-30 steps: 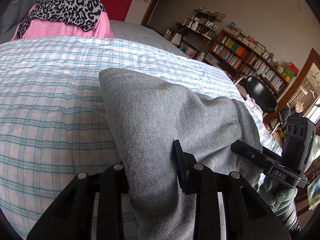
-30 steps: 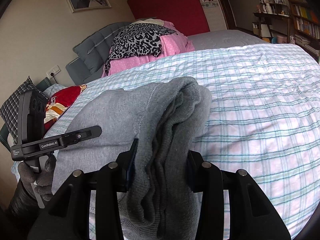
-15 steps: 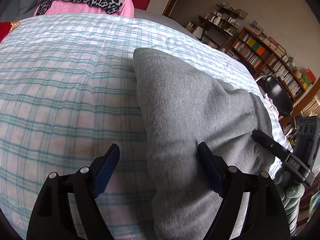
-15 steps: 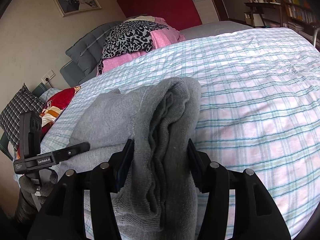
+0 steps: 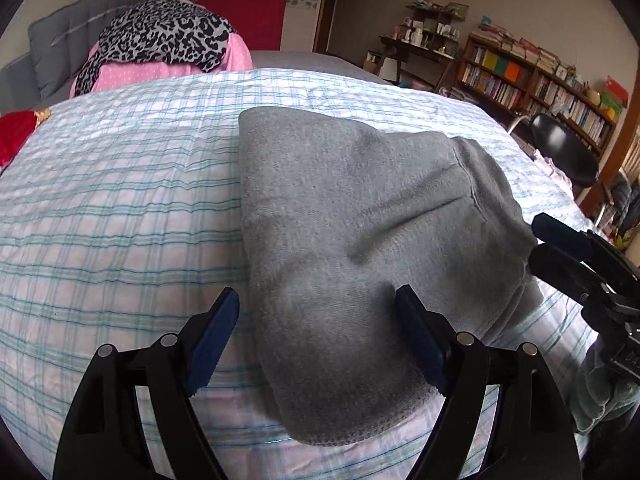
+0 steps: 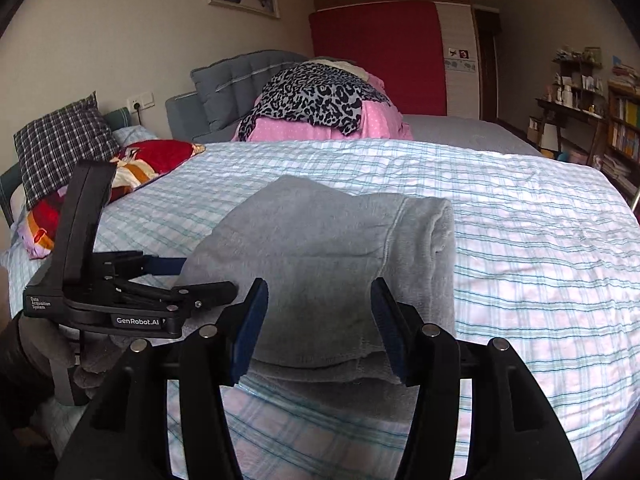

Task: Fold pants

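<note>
Left wrist view, left to right. Left gripper (image 5: 318, 334): jaws spread wide, blue pads clear of the cloth on both sides, nothing pinched. The tool points forward and slightly down along the bed. Off its left finger lies only the plaid bedspread (image 5: 120, 208). Between the fingers and running ahead of them lie the folded grey pants (image 5: 360, 240), a flat stacked bundle resting on the bedspread; the near hem end sits between the two pads, and the right pad (image 5: 418, 336) is just beside or touching the fabric, I cannot tell which. Far ahead and left of the jaws: a leopard-print garment (image 5: 160, 36) on a pink pile. To the right of the jaws, the right gripper (image 5: 560, 248) enters from the frame edge, its fingers aimed at the right edge of the bundle and near it; a gloved hand (image 5: 600, 396) holds its handle.

Right wrist view, left to right. The left gripper (image 6: 192, 276) comes in from the left, held level, fingertips at the left edge of the pants (image 6: 328, 256). Right gripper (image 6: 316, 320): jaws parted, pads astride the near end of the bundle, not closed on it. The thick folded edge lies ahead of the right pad. To the right, bare bedspread (image 6: 540, 248).
</note>
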